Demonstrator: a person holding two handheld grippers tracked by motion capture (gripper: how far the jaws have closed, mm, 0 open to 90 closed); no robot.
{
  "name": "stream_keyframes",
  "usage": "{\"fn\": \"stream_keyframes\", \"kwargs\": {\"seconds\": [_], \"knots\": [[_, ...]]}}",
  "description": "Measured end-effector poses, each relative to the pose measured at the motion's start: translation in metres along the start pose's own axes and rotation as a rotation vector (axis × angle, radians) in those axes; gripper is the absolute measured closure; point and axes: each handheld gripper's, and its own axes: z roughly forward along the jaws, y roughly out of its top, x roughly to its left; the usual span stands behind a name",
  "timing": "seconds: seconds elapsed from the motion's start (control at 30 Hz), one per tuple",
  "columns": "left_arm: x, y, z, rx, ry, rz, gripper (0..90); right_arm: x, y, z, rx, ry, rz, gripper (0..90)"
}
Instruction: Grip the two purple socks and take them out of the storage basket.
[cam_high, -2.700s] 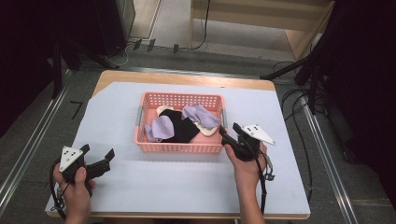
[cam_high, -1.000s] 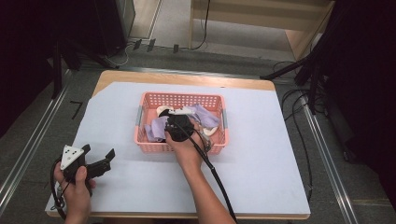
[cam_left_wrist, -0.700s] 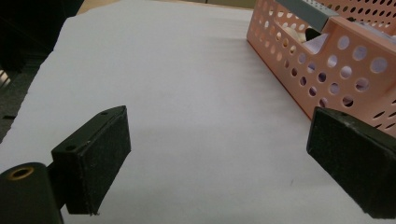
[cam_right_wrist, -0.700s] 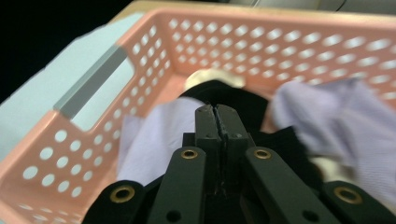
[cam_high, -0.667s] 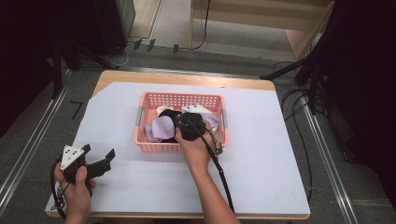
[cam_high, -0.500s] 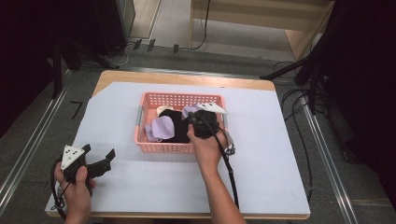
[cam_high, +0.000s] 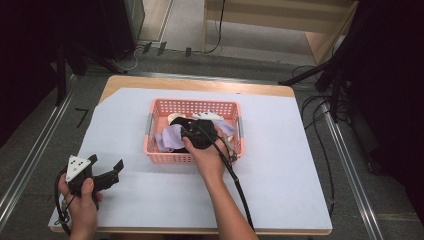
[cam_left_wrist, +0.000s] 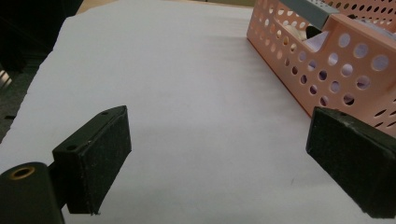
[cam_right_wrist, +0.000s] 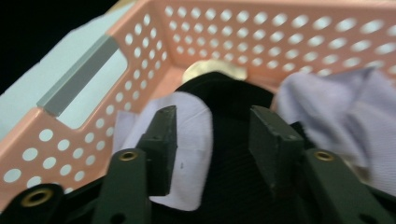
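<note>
A pink perforated basket (cam_high: 192, 103) stands mid-table and holds a black cloth (cam_high: 176, 123), a lavender cloth (cam_high: 167, 137) and a cream piece (cam_high: 175, 116). My right gripper (cam_high: 185, 133) hangs inside the basket. In the right gripper view its jaws (cam_right_wrist: 214, 112) stand partly apart just over the black cloth (cam_right_wrist: 229, 154), with a white cloth (cam_right_wrist: 191, 121) under the left jaw and lavender cloth (cam_right_wrist: 327, 102) to the right. My left gripper (cam_high: 106, 162) rests at the front left of the table, open wide and empty (cam_left_wrist: 217, 126).
White paper (cam_high: 280, 165) covers the table top. The basket's wall (cam_left_wrist: 345, 60) rises to the right of the left gripper. The right gripper's cable (cam_high: 240, 190) trails along the forearm. Metal rails and cables run beside the table on the floor.
The right gripper came from the table right of the basket into the basket, drifted right over the clothes, then back left onto the black cloth. The left gripper stayed still.
</note>
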Motion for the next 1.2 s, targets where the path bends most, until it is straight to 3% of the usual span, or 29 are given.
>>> {"fn": "stream_keyframes", "kwargs": {"seconds": [0.1,0.13,0.17,0.27,0.33,0.4,0.47,0.6,0.77,1.0,1.2], "knots": [[0.0,0.0,0.0,-0.002,-0.001,-0.002,7.3,0.006,0.001,0.011,0.069,0.007,0.01,49.4],[0.0,0.0,0.0,-0.002,-0.001,-0.002,7.3,0.006,0.001,0.011,0.069,0.007,0.01,49.4],[0.0,0.0,0.0,-0.001,-0.001,-0.001,7.3,0.009,0.0,0.018,0.126,-0.006,-0.007,50.6],[0.0,0.0,0.0,-0.001,0.0,-0.001,7.3,0.011,-0.002,0.024,0.188,-0.046,-0.034,65.1],[0.0,0.0,0.0,0.0,-0.001,0.001,7.3,0.01,-0.001,0.022,0.193,-0.034,-0.033,76.9],[0.0,0.0,0.0,0.0,-0.001,0.002,7.3,0.008,0.0,0.017,0.182,-0.02,-0.024,84.2],[0.0,0.0,0.0,0.001,-0.001,0.002,7.3,0.007,0.001,0.015,0.166,-0.012,-0.019,85.3],[0.0,0.0,0.0,0.0,-0.001,0.002,7.3,-0.001,0.003,-0.001,0.072,0.039,0.021,86.2],[0.0,0.0,0.0,0.001,-0.002,0.002,7.3,-0.015,0.007,-0.022,-0.012,0.034,0.053,86.1],[0.0,0.0,0.0,0.002,-0.001,0.002,7.3,-0.045,0.015,-0.052,-0.077,0.01,0.111,86.1],[0.0,0.0,0.0,0.003,-0.003,0.007,7.3,-0.055,0.019,-0.073,-0.155,0.01,0.131,86.2]]}}
